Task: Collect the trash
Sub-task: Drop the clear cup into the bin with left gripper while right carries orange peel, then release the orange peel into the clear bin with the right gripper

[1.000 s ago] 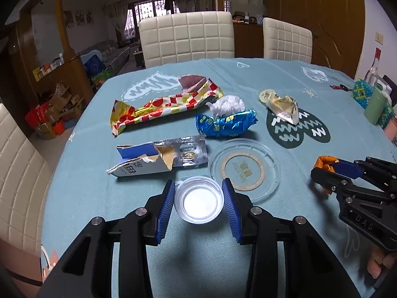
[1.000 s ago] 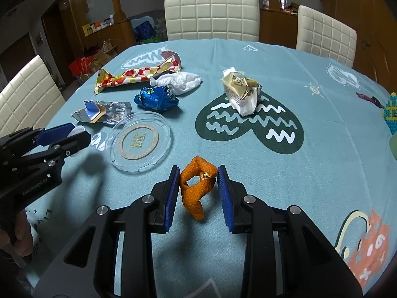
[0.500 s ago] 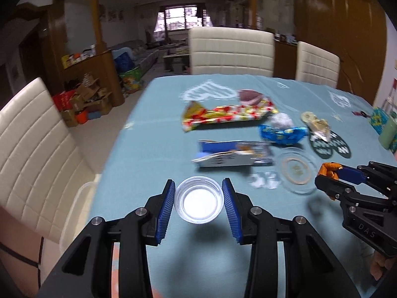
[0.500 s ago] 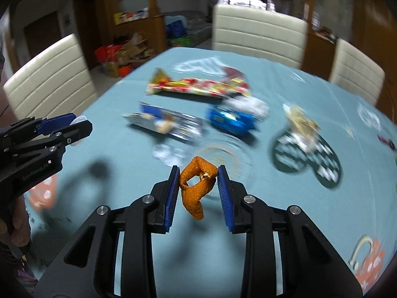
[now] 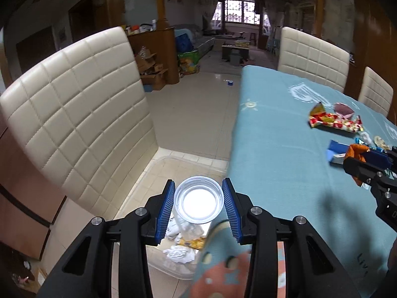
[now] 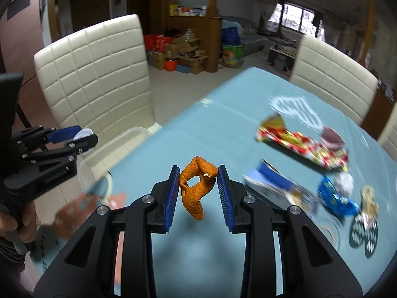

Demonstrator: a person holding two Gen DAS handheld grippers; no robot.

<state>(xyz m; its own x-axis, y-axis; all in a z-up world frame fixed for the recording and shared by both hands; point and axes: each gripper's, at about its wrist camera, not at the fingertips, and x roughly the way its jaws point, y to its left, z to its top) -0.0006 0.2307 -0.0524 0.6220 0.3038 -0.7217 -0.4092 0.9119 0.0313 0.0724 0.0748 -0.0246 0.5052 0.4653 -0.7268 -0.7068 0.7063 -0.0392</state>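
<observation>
1. Trash is seen in the left wrist view as a small clear plastic cup (image 5: 198,203), clamped between the blue pads of the left gripper (image 5: 198,207), whose jaws are closed partway onto its rim. It is held beyond the edge of the teal patterned tablecloth (image 5: 285,154), above a translucent plastic bin (image 5: 171,270) on the cream tiled floor (image 5: 198,114); crumpled white tissue (image 5: 180,254) lies in the bin. A cream quilted chair (image 5: 79,114) stands beside it.

2. In the right wrist view, a curled orange peel (image 6: 197,186) is pinched in the narrowly parted right gripper (image 6: 198,191), above the tablecloth. A red-and-yellow checked wrapper (image 6: 305,146), a torn blue-and-white carton (image 6: 275,188) and a crumpled blue wrapper (image 6: 337,201) lie blurred on the cloth. Cardboard boxes (image 6: 183,52) are stacked against a wooden partition.
</observation>
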